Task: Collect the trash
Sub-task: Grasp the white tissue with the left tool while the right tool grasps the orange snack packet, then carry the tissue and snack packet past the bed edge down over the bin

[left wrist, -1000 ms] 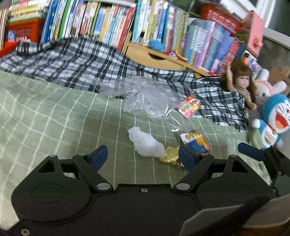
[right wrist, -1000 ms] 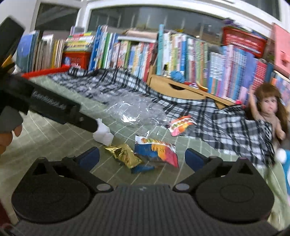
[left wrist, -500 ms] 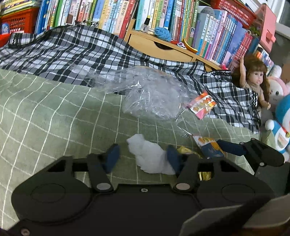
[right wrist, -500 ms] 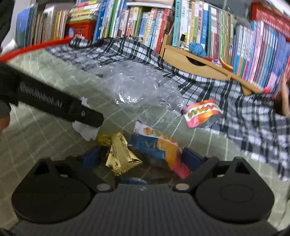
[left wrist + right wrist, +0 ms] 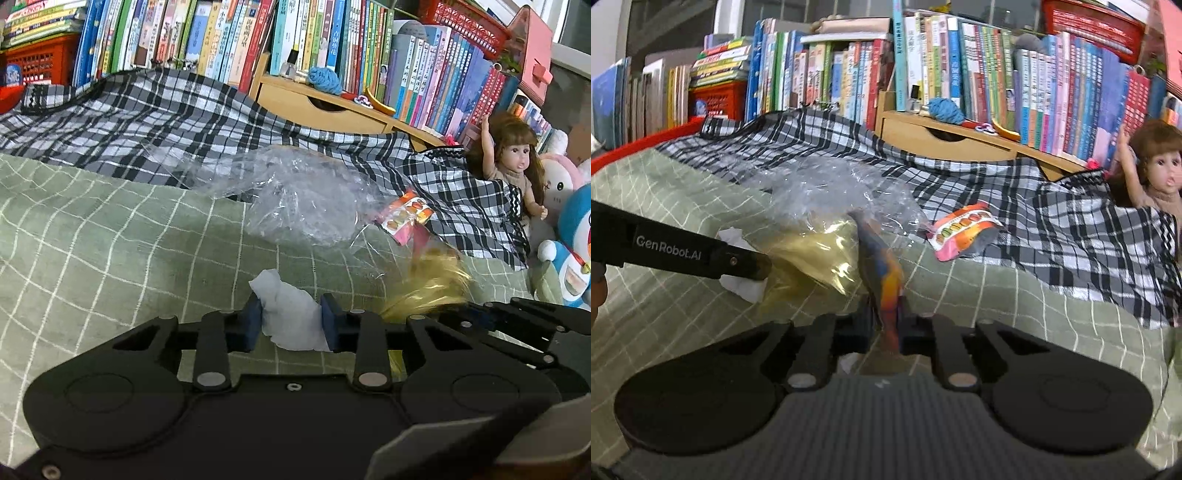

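Observation:
A crumpled white tissue [image 5: 291, 317] lies on the green checked sheet [image 5: 110, 240]. My left gripper [image 5: 291, 322] is closing on it, and both blue pads touch its sides. From the right wrist view the left gripper's finger [image 5: 683, 251] lies across that tissue [image 5: 742, 286]. My right gripper [image 5: 886, 326] is shut on a blue and orange snack wrapper [image 5: 886, 277], which stands up between the pads. A gold wrapper [image 5: 812, 258] blurs just left of it; whether it is also pinched I cannot tell. In the left wrist view the gold wrapper [image 5: 432, 284] smears above the right gripper [image 5: 480, 314].
A clear plastic bag [image 5: 303, 199] and a pink candy wrapper [image 5: 404, 216] lie farther ahead by the plaid blanket [image 5: 147, 122]. A doll [image 5: 513, 158] and plush toys [image 5: 576, 251] sit at the right. Books and a wooden drawer box [image 5: 325, 107] line the back.
Both grippers came forward and down onto the trash. The left jaws narrowed around the tissue. The right jaws shut on the blue and orange wrapper, and the gold wrapper got pushed up.

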The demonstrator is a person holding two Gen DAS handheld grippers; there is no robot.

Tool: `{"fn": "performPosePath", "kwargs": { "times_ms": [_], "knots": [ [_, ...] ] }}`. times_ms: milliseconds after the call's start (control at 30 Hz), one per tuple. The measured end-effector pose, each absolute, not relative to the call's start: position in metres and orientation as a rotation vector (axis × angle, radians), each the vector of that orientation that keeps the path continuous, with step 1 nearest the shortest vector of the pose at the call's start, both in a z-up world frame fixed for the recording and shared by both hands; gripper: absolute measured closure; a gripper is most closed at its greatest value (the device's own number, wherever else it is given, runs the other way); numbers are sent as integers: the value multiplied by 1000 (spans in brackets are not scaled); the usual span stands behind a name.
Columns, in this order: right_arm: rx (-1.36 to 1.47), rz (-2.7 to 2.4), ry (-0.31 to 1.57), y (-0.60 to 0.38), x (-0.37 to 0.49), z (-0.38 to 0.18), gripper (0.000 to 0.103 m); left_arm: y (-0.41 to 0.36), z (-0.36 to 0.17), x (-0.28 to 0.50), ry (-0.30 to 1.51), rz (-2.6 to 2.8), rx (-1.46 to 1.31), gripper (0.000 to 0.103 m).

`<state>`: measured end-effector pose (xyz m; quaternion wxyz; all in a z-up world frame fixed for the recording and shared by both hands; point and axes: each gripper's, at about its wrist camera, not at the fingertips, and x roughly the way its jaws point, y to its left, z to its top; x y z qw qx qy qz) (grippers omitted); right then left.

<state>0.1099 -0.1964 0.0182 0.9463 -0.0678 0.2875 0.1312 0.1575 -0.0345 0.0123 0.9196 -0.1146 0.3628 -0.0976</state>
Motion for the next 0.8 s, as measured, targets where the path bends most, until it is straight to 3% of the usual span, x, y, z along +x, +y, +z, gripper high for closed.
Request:
{"fn": "performPosePath", "kwargs": {
  "times_ms": [433, 500, 600, 700, 767, 800],
  "knots": [
    [-90, 298, 597, -199, 75, 26, 85, -30, 28, 120, 699, -207, -186, 72],
    [-70, 326, 609, -197, 73, 28, 78, -26, 31, 117, 689, -200, -181, 72],
    [-76, 345, 608, -189, 73, 28, 60, -20, 34, 114, 682, -189, -176, 72],
    [-78, 363, 616, -180, 77, 27, 56, -14, 35, 113, 684, -182, -181, 72],
    [-82, 401, 620, -172, 77, 25, 36, -10, 34, 112, 684, -180, -187, 72],
    [-92, 421, 621, -167, 76, 24, 31, -8, 34, 111, 685, -179, -189, 72]
  ]
}}
